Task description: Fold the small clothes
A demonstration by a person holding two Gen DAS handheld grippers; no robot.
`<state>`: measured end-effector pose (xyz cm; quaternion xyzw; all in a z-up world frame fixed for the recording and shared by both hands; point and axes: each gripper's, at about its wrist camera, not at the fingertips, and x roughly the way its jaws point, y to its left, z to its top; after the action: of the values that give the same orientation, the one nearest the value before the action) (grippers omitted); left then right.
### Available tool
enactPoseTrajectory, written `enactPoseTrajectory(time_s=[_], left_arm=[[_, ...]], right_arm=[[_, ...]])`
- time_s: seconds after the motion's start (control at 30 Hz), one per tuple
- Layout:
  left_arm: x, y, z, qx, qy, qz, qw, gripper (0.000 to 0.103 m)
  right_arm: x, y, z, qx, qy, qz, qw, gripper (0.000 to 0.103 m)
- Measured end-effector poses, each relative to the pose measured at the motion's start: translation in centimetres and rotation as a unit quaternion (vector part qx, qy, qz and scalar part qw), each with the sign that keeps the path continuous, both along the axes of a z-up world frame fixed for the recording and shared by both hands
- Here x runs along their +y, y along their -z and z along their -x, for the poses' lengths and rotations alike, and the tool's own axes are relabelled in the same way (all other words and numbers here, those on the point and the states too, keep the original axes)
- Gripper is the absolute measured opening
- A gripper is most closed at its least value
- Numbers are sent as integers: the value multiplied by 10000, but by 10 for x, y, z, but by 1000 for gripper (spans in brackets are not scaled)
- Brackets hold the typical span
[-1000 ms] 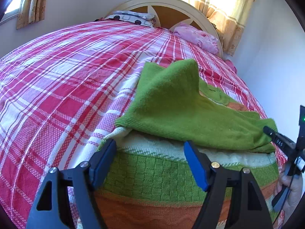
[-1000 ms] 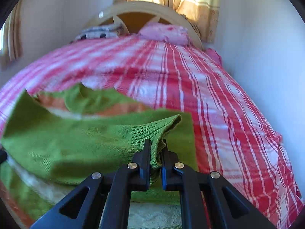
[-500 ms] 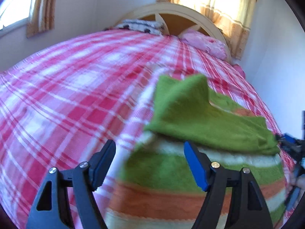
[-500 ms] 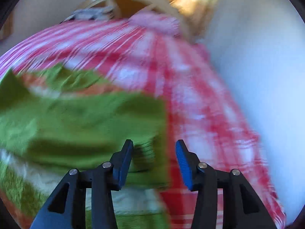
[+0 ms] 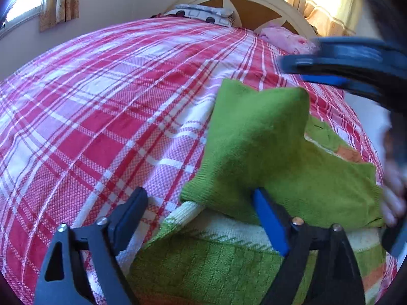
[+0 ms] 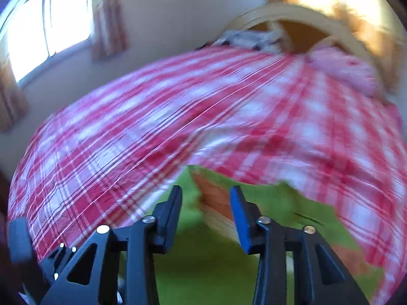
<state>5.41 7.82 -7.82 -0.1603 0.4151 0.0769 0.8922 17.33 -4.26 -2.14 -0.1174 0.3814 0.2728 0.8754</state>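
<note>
A small green knit sweater (image 5: 254,139) with white and orange stripes lies on the bed, one green sleeve folded across its body. My left gripper (image 5: 201,218) hovers over the sweater's near left edge. Its jaws are opening, the cloth lies below them and the pads do not press on it. My right gripper (image 6: 207,213) is blurred and points over the sweater (image 6: 203,267) near an orange stripe (image 6: 216,198). Its jaws are closing with nothing gripped between them. In the left wrist view the right gripper (image 5: 343,63) crosses the upper right, with a hand (image 5: 394,198) at the sweater's right edge.
A red and white plaid bedcover (image 5: 101,101) spreads to the left and beyond the sweater. At the far end are a cream headboard (image 5: 254,2), a patterned pillow (image 5: 203,12) and a pink pillow (image 5: 287,35). A window (image 6: 38,25) with curtains is at the left.
My right gripper let go of the green sleeve cuff, opened, and swung up and left across the sweater. My left gripper's jaws spread wider, and it shifted a little along the sweater's edge.
</note>
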Motion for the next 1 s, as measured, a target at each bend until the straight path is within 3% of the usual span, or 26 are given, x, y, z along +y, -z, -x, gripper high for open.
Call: enactPoseTrajectory(time_s=[0.2, 0.23, 0.27, 0.4, 0.5, 0.6, 0.67, 0.73, 0.8, 0.87, 1.0], left_arm=[[6, 5, -1, 38, -94, 176, 9998, 96], [7, 4, -2, 37, -100, 184, 9998, 96], [7, 4, -2, 33, -111, 185, 9998, 96], [7, 6, -3, 90, -215, 125, 9997, 102], [9, 9, -6, 142, -276, 168, 9994, 103], [10, 10, -8, 184, -287, 155, 9993, 103], [10, 11, -9, 202, -292, 113, 9993, 103], [14, 12, -10, 154, -298, 213, 9992, 103], [15, 12, -9, 142, -302, 267, 9991, 103], [15, 13, -10, 147, -302, 247, 9991, 103], [15, 12, -9, 147, -305, 244, 9991, 103]], right_arm=[[57, 56, -17, 310, -666, 1227, 9897, 36], [60, 58, -17, 251, -744, 1308, 9883, 23], [61, 57, -16, 234, -841, 1253, 9883, 7], [63, 38, -14, 222, -1262, 425, 9908, 7], [71, 39, -24, 187, -1222, 58, 9923, 6], [82, 65, -43, 232, -1057, 179, 9940, 2], [90, 75, -53, 490, -1064, 252, 9928, 3], [86, 58, -50, 195, -955, 83, 9952, 3], [63, 23, -40, -317, -735, -590, 9950, 3], [23, -12, -32, -379, -361, -1387, 9890, 3], [-29, -22, 3, -270, -92, -994, 9946, 3]])
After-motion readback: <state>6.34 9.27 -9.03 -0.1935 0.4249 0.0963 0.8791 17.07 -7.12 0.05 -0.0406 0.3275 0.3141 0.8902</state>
